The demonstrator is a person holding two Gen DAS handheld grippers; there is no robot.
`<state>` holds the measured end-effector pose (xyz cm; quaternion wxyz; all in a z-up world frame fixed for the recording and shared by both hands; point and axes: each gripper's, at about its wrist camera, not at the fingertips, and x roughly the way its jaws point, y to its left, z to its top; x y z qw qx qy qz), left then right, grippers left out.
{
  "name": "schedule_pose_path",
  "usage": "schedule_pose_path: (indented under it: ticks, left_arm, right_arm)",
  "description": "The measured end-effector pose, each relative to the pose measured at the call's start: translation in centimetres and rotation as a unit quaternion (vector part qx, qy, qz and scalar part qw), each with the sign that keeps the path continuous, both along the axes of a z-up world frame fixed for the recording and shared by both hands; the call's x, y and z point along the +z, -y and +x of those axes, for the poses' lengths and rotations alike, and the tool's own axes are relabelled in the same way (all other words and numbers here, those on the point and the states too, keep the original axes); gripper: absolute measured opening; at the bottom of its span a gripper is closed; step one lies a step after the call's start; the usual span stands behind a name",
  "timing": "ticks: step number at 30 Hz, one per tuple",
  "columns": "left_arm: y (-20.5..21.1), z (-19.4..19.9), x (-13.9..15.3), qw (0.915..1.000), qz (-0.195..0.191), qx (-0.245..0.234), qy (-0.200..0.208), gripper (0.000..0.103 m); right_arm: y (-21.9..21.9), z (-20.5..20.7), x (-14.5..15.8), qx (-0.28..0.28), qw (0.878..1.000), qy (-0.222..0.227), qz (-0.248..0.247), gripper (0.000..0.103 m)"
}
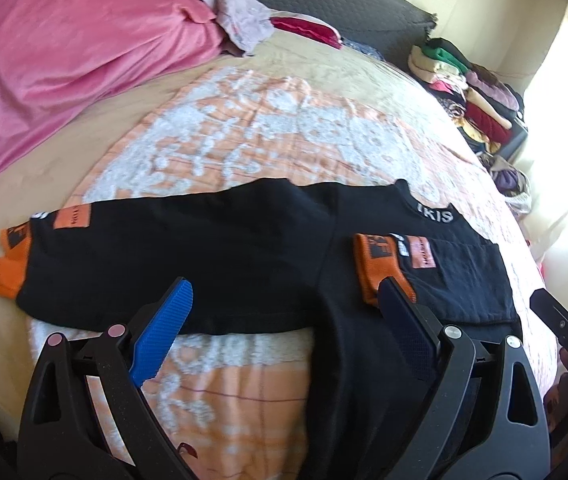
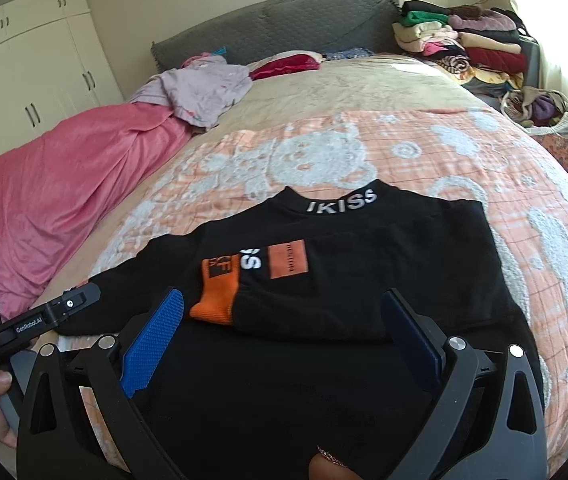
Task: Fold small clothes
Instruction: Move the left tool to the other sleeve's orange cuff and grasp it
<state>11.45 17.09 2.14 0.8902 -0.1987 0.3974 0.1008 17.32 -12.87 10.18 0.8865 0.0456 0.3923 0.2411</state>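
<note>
A black top (image 2: 364, 264) lies flat on the orange-and-white blanket (image 2: 364, 148), collar at 12 o'clock. One orange-cuffed sleeve (image 2: 251, 280) is folded across its chest; the other (image 1: 103, 248) stretches out toward 9. The left gripper (image 1: 284, 300) and right gripper (image 2: 284, 312) both hover with jaws wide apart, nothing between them. A pink quilt (image 2: 75, 184) sits at 10, a stack of clothes (image 2: 464, 40) at 1, both well clear.

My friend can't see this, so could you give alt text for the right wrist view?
A black sweatshirt lies flat on a peach patterned blanket, one orange-cuffed sleeve folded across its chest. The right tool hovers open above it.
</note>
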Motion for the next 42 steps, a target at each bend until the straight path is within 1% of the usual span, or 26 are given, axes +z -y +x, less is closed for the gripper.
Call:
schedule_pose_path:
  ticks: [14,28,39,42]
  left_arm:
    - [-4.7,-3.2,-1.0,0.9985,-0.014,0.053,-0.005,0.087]
    - [-9.2,-6.0,-2.4,0.9935,-0.038,0.107,-0.009,0.087]
    - [-12.4,-8.8,-3.6,0.9864,-0.068,0.150,-0.003,0.087]
    - [-13.0,-9.7,-4.1,0.9845,-0.086,0.153,0.003,0.087]
  right_arm:
    - [-5.0,-0.8,-0.3,0.043,0.999,0.002,-0.013,0.098]
    - [-9.3,-1.2,-0.5,0.084,0.996,0.002,-0.026,0.098]
    - [-13.9,-2.8,-0.9,0.132,0.991,-0.002,-0.036,0.098]
    - [-14.8,-3.4,-1.1,0.143,0.989,-0.004,-0.039,0.098]
